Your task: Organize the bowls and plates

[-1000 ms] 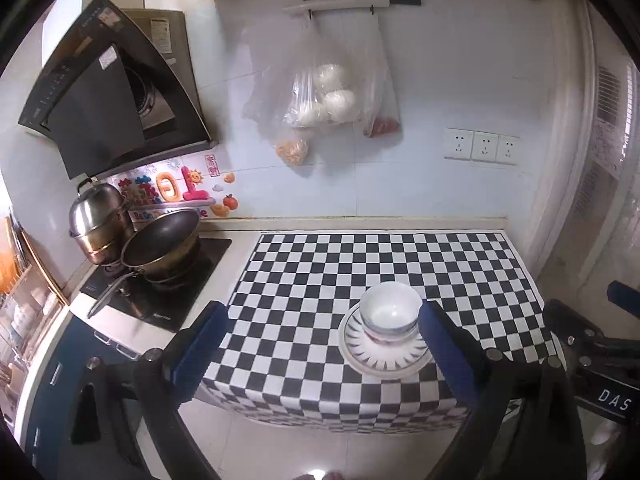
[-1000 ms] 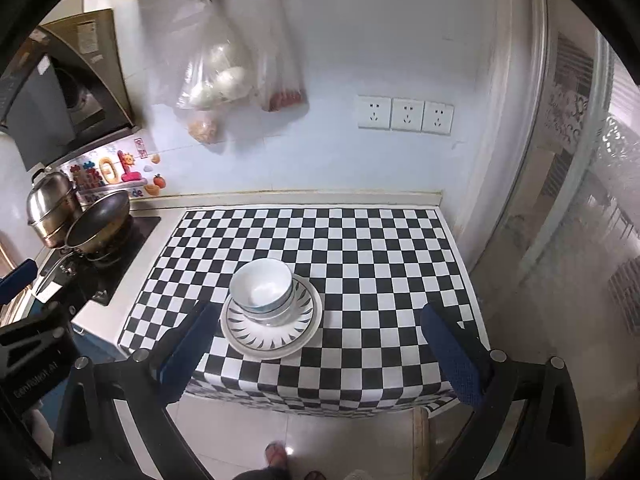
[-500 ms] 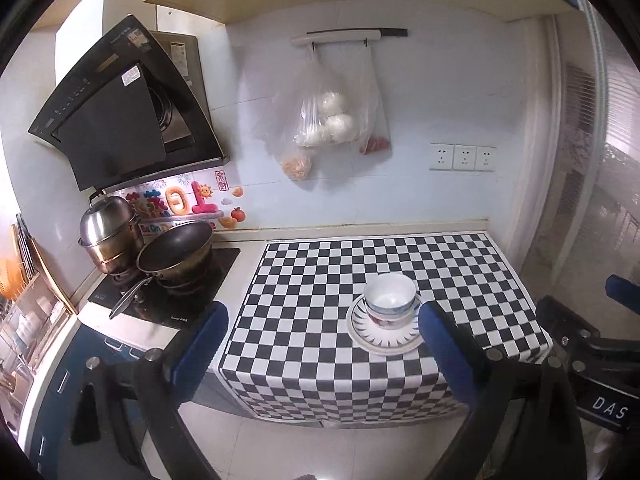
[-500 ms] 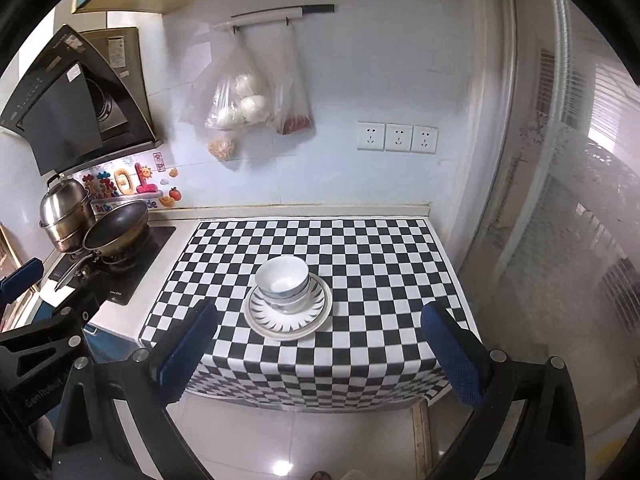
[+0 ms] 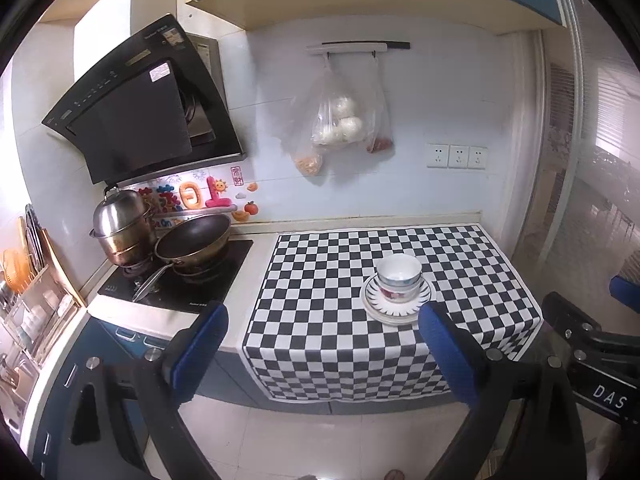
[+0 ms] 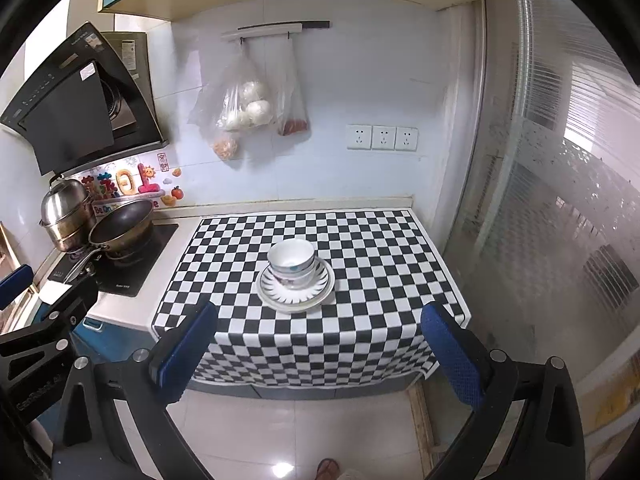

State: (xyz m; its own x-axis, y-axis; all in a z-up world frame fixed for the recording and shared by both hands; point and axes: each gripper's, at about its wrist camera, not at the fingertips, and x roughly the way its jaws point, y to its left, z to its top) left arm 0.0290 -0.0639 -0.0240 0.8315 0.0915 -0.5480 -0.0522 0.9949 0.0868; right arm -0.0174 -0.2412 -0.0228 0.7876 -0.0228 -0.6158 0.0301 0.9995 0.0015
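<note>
Bowls [image 6: 291, 262]: stacked, nested one in another, upright, mouths opening upward; round, so no long axis shows.
Plates [image 6: 295, 294]: stacked flat under the bowls, the top one with a dark rayed rim pattern; a plainer rim shows beneath it.
Place: the stack sits on the checkered cloth [image 6: 360, 240], toward the front half of the counter, apart from the cloth's edges.
Left gripper [image 5: 322, 344]: jaws wide apart, empty, held off the counter's front edge; the stack appears just above its right blue pad.
Right gripper [image 6: 320, 344]: jaws wide apart, empty, also short of the counter, the stack seen between its pads and beyond them.
Stove side: a dark pan [image 5: 192, 240] and a steel pot [image 5: 120, 224] stand on the black cooktop [image 5: 224, 276], left of the cloth.
</note>
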